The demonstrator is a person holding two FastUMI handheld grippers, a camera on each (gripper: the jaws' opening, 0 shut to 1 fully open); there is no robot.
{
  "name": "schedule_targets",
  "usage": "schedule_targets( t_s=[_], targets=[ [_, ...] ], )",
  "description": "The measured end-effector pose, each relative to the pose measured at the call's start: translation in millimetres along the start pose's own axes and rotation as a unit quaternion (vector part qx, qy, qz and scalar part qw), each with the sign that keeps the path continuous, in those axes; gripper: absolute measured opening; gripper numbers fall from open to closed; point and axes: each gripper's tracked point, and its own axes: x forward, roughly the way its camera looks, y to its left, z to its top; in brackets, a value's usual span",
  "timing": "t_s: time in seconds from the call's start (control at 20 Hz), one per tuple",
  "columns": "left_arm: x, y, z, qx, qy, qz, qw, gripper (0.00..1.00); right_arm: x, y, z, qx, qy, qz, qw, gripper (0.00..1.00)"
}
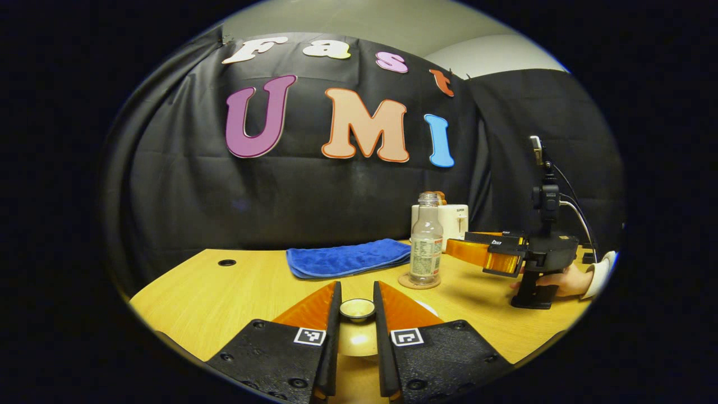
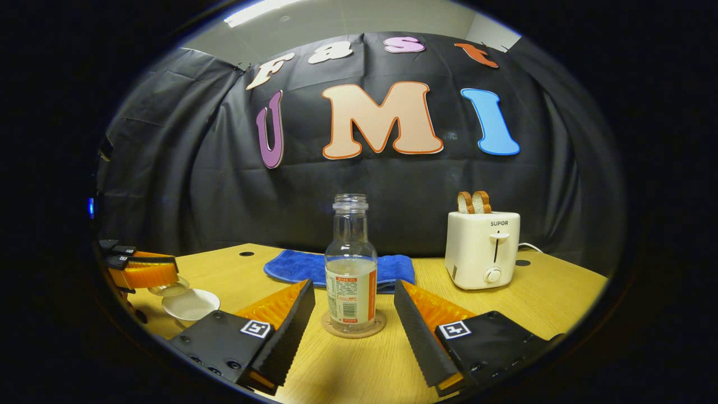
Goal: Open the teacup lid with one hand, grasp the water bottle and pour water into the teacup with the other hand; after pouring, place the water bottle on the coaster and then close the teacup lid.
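Now the left gripper (image 1: 357, 314) clamps the teacup lid (image 1: 357, 309); right gripper (image 2: 353, 320) open, water bottle (image 2: 351, 269) on coaster (image 2: 353, 327). Lower lid squarely onto teacup (image 2: 190, 306).

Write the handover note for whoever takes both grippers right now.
Left gripper: shut on the teacup lid by its knob, holding it off and beside the open teacup.
Right gripper: open, fingers either side of the water bottle, not touching it.
Bottle: uncapped, part full, upright on the coaster.
Done: lid off.
Unclear: whether water has been poured.
Left: if not, grasp, pour and return the bottle to the coaster; then close the lid.
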Motion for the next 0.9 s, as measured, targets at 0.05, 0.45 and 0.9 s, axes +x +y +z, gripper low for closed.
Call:
schedule_targets(
  t_s=[0.05,0.45,0.9],
  targets=[
    [1.0,-5.1,-1.3,0.001,0.001,-0.008,1.0,0.28,-4.6,-1.2,0.0,0.0,0.0,0.0,1.0,0.92],
    [14.9,-19.6,-5.8,0.004,0.021,-0.026,0.999,0.28,-29.3,-8.9,1.2,0.001,-0.002,0.005,1.0,0.87],
    [22.1,-23.9,-20.3,0.022,0.071,-0.033,0.997,0.28,-40.1,-8.0,1.7,0.001,0.001,0.017,1.0,0.87]
  ],
)
